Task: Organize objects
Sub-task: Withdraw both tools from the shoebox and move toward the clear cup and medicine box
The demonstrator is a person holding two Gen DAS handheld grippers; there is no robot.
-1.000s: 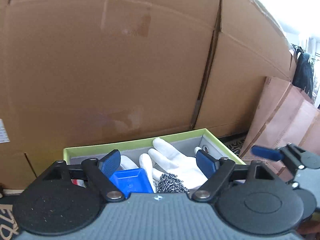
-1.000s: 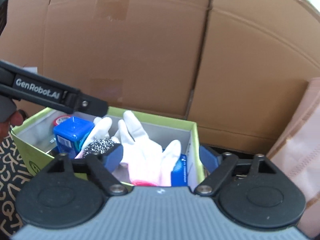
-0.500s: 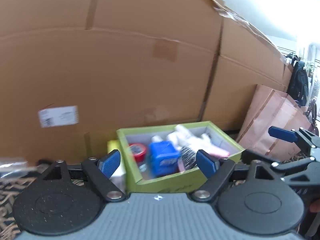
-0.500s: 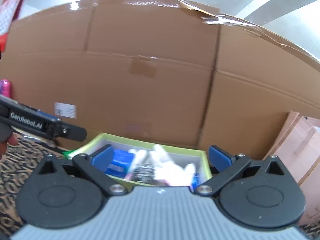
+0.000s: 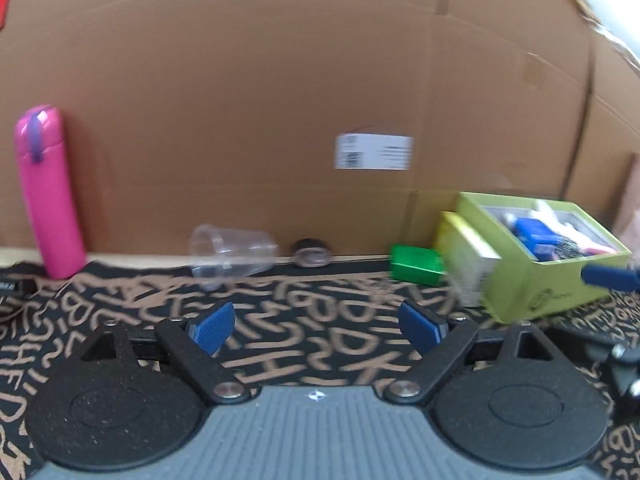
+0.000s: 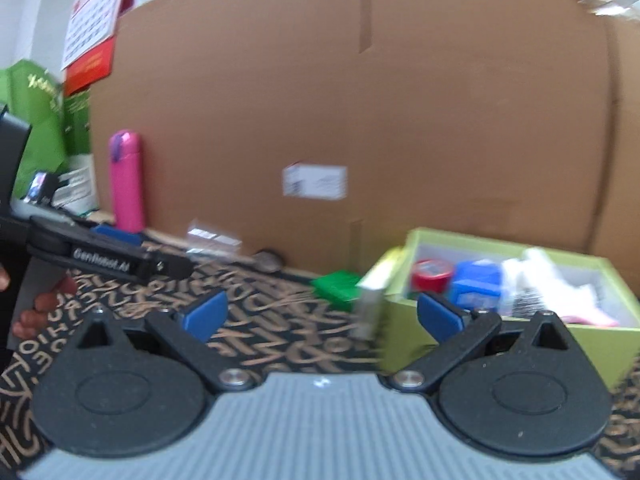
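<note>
Both views blurred. Left gripper (image 5: 316, 326) over the patterned cloth (image 5: 320, 344): jaws wide and opening further, nothing between the pads. Right gripper (image 6: 322, 312): jaws at full spread, empty, with the cloth under its left pad and the box wall behind its right one. Green box (image 5: 532, 284) sits at the right end of the cloth, near the cardboard wall (image 5: 280, 100) along the back edge. Inside the box: a red roll (image 6: 434, 274) at its left end, a blue carton (image 6: 476, 284) beside it, a steel scourer (image 6: 520, 300), white gloves (image 6: 560, 280) toward the right end; something pink (image 6: 588, 318) at the front right, which cannot be identified. A yellow-and-white pack (image 5: 468, 264) stands against the box's left wall, touching it or nearly so; blur prevents telling which. Just left of the pack lies a small green block (image 5: 416, 266). Along the back edge, further left: a small dark round item (image 5: 312, 254), then a clear plastic cup (image 5: 230, 254) lying on its side. A pink flask (image 5: 48, 192) stands upright at the back left corner. A white label (image 5: 374, 152) is stuck on the cardboard. In the right wrist view the left gripper enters from the left edge, with fingers (image 6: 44, 300) of the person's hand under it.
</note>
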